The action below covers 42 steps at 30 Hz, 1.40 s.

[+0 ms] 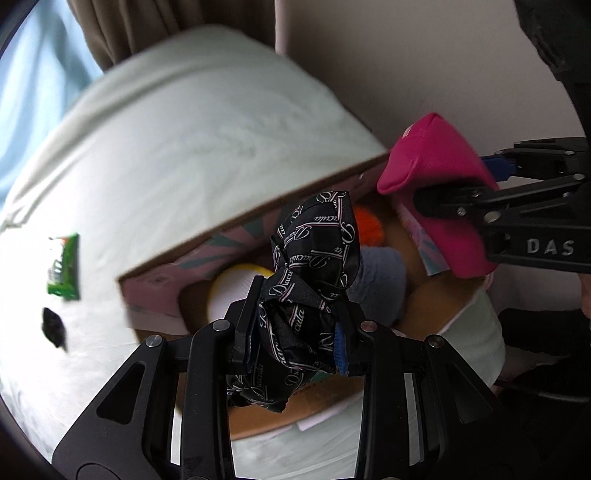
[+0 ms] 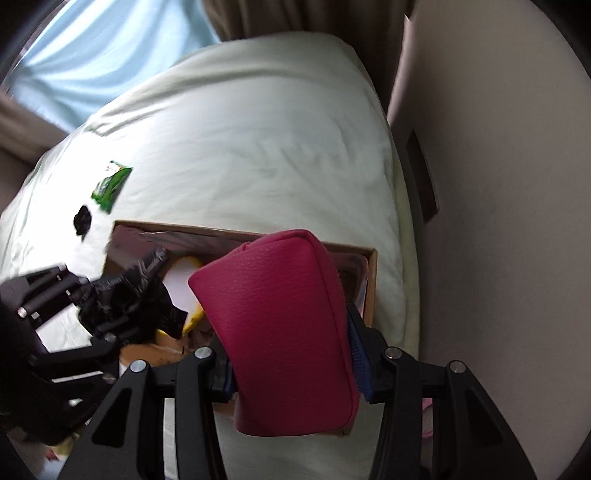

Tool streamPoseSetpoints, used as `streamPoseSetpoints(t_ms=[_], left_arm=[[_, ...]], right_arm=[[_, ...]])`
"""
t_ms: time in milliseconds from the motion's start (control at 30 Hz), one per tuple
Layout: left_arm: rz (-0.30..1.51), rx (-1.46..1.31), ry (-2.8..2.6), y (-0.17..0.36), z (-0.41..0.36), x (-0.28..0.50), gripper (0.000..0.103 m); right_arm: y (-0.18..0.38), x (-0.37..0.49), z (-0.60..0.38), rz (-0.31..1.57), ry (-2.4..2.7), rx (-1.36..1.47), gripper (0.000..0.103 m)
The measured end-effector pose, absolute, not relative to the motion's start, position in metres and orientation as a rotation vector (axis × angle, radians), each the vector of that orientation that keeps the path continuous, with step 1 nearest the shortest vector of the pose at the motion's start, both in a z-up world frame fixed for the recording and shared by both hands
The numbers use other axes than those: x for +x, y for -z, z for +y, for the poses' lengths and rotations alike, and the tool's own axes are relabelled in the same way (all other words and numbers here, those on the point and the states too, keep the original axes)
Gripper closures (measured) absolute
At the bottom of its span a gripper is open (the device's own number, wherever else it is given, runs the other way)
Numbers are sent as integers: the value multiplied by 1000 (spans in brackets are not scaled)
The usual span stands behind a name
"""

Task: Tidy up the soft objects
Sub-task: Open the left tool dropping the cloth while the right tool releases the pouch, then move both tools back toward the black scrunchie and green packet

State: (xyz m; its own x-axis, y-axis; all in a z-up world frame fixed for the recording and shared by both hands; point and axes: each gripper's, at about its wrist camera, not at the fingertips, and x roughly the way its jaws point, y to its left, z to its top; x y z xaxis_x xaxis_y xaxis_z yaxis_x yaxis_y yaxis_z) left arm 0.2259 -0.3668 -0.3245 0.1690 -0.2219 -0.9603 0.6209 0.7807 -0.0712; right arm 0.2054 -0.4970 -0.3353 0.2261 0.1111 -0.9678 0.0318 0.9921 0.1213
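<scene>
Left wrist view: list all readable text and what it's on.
"DAS" in grey letters on the black arm of the right hand-held gripper.
"Dracula", as far as it reads, in repeated script on the black satin printed cloth.
Print on the small green packet: too blurred to read.

A bed (image 2: 258, 129) under a pale, rumpled sheet fills the room's middle, a plain beige wall (image 2: 498, 184) along its right side, brown curtains (image 1: 122, 26) at its head beside a window veiled in light blue fabric (image 2: 110, 48)
</scene>
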Motion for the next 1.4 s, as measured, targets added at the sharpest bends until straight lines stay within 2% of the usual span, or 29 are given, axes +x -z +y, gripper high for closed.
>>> streamPoseSetpoints(t_ms=[200,267,300,333,367,400,433,633,900,1133,1400], left_arm=[[1305,397,623,346,-372,230,75],[1275,396,652,341,-373,229,52],[1262,433,638,340,-375,227,15],[1238,472,615,339,-375,226,1],[1219,465,626,337,-372,223,1],[1222,456,646,336,-370,222,1],[1237,453,651,338,-367,222,1],[1262,459,631,337,-359,223,1],[1201,460,619,301,-359,216,1],[1131,393,586,239,-329,201,0],[1028,264,474,162,-255,176,0]], right_arm=[[363,211,-506,1405,-42,212,58],[369,212,-506,1418,-22,225,56],[371,213,-506,1420,-19,230,52],[373,214,-506,1413,-16,241,39],[373,214,-506,1397,-13,257,27],[372,214,-507,1385,-12,270,4],[372,215,-508,1376,-10,280,0],[370,214,-510,1355,-23,352,0],[347,204,-508,1318,-40,381,0],[292,189,-490,1247,-70,378,0],[210,167,-445,1110,-96,289,0]])
